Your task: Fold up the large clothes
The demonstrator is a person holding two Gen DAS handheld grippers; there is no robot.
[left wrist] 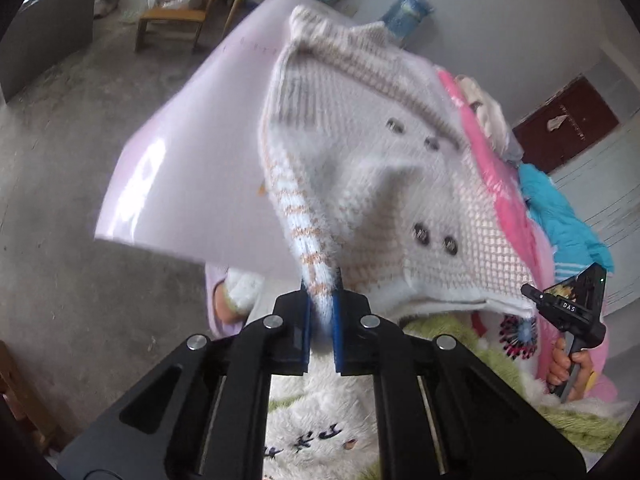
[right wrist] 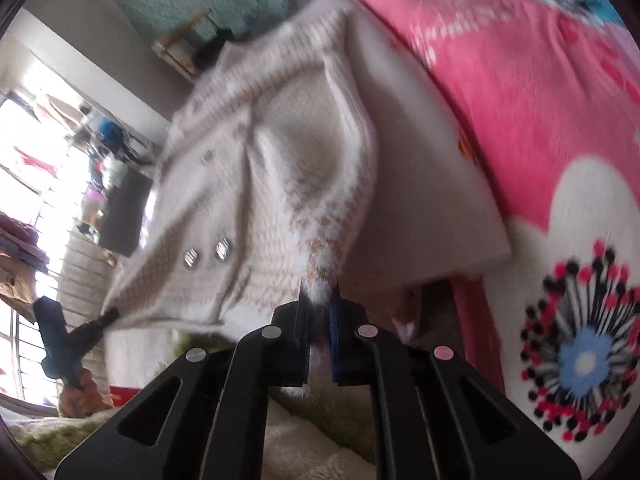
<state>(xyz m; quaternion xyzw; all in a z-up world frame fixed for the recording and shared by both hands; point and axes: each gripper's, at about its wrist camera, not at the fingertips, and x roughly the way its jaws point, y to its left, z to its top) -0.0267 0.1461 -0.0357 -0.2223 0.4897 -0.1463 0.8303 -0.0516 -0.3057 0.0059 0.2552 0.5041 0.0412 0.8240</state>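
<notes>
— What have the left tongs (left wrist: 321, 280) got?

— They're clamped on a striped cuff of the sweater (left wrist: 360, 168), pinched between the blue pads at bottom centre of the left view. The sleeve runs up from there into the frame's middle.

— And the right tongs (right wrist: 319, 290)?

— Clamped too, on the fluffy tip of the other sleeve, low centre in the right view. In the left view the same tool shows at lower right, touching the sweater's hem corner, with a hand (left wrist: 570, 364) on its handle.

— Where's the sweater itself?

— Spread on a pale board (left wrist: 192, 168), collar toward the top, four buttons (left wrist: 421, 234) showing. In the right view it fills the centre-left.

— Around it?

— A pink flowered blanket (right wrist: 540, 100) on the right, a wooden stool (left wrist: 172, 20) on the concrete floor (left wrist: 72, 152) at upper left of the left view.
</notes>
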